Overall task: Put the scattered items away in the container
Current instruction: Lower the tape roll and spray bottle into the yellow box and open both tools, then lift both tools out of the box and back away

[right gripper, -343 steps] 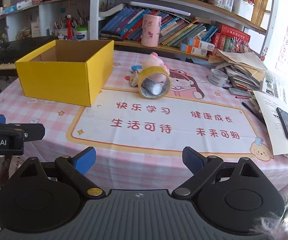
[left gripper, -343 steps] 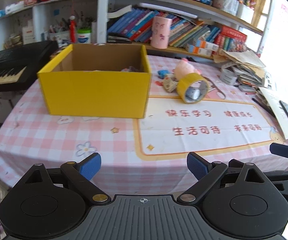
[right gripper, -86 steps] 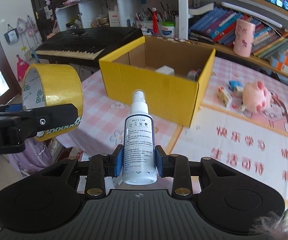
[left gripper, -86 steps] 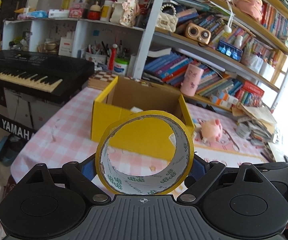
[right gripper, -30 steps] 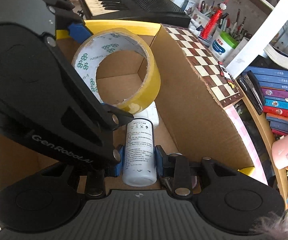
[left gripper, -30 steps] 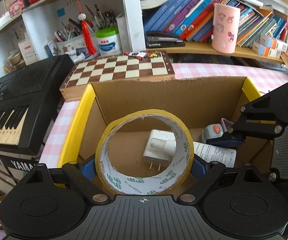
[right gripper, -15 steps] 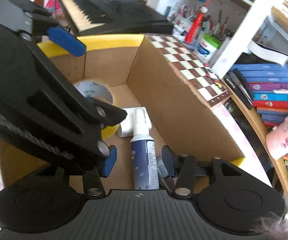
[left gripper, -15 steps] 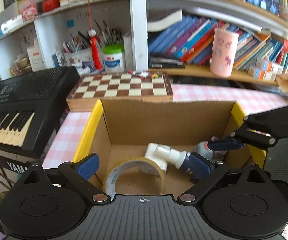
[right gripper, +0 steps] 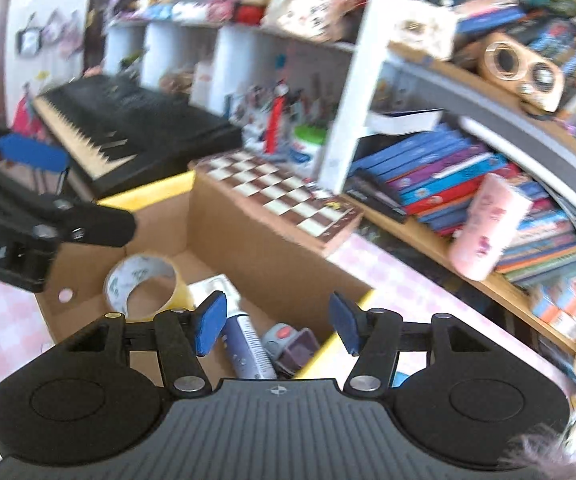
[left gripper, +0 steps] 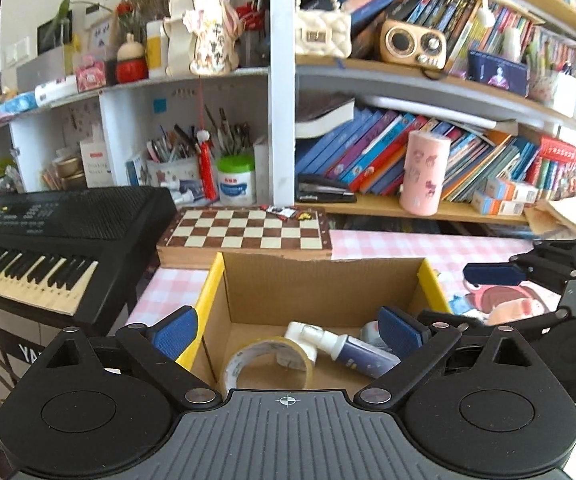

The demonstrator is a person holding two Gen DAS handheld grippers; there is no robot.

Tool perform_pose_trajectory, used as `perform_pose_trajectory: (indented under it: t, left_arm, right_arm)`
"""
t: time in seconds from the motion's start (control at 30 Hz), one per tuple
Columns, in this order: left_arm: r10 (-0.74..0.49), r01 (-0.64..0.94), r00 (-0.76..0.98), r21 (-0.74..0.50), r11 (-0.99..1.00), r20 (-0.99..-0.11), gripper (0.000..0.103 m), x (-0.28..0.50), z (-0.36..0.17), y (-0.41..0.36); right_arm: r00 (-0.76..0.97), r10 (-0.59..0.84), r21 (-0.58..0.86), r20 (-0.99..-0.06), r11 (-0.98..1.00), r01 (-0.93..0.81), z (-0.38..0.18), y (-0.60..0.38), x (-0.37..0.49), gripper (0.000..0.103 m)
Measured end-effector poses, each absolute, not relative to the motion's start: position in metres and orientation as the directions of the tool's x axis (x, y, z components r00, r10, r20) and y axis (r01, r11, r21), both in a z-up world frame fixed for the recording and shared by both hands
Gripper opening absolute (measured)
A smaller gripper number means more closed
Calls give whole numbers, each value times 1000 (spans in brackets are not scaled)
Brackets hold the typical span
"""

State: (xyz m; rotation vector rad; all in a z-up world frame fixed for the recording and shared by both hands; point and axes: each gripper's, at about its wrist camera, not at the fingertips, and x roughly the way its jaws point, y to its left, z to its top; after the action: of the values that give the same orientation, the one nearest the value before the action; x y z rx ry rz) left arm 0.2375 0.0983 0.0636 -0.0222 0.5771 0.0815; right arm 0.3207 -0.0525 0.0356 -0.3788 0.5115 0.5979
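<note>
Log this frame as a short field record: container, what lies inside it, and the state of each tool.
container: yellow cardboard box, open top, on the pink checked tablecloth
contents: yellow tape roll; white and blue spray bottle lying on its side; white plug adapter; small grey gadget with a red button
left tool: open, empty, above the box
right tool: open, empty, above the box
behind box: wooden chessboard
</note>
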Motion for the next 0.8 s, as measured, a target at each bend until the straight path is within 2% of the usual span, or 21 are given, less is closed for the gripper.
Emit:
perform_pose_trajectory:
  t: [0.27, 0.5, 0.8]
  left_arm:
    - [49, -62, 864, -9, 998, -502, 99, 199, 74, 92]
    - [100, -117, 887, -8, 993, -451, 99, 152, 75, 94]
    - [102, -133, 867, -30, 991, -488, 99, 84, 63, 96]
  right_arm:
    - [773, 389, -156, -502, 838, -523, 53, -80, 283, 57]
    - [824, 311, -93, -475, 913, -398, 53, -100, 242, 57]
    - [826, 246, -7, -508, 957, -290, 39, -112, 163, 57]
